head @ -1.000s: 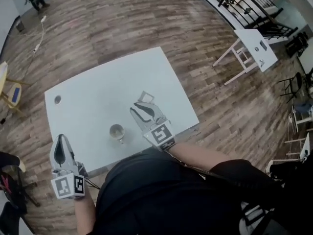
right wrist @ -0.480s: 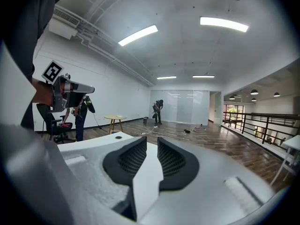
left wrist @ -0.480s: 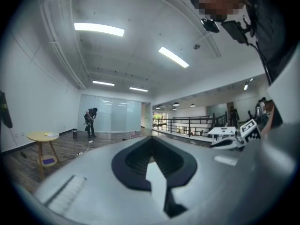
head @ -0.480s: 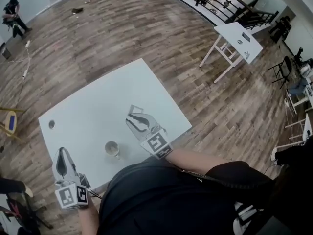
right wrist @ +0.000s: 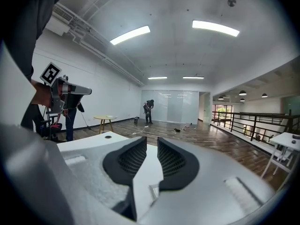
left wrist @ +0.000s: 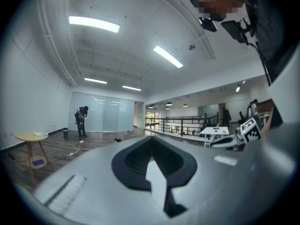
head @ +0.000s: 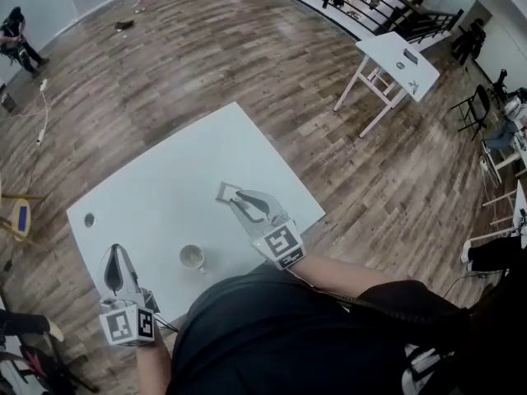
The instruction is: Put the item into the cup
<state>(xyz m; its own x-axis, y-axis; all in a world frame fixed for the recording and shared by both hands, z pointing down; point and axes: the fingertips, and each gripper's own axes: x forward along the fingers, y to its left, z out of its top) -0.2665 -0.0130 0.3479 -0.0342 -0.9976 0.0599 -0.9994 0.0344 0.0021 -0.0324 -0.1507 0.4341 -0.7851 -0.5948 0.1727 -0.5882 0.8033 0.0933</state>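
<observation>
The left tongs (head: 115,255), pressed together and empty, hang at the table's (head: 165,179) near edge, at eight o'clock from the cup (head: 193,258). Past it at two o'clock, the right tongs (head: 240,201) clamp a flat, roughly square item (head: 226,192) jutting toward eleven o'clock.

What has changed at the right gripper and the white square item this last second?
Little. The right gripper has edged so its tips meet the small flat white square item; its jaw gap is unchanged, and a grip can't be confirmed. Mostly the head camera swung. Unchanged: the small round cup on the white table, left gripper shut at the near edge.
</observation>
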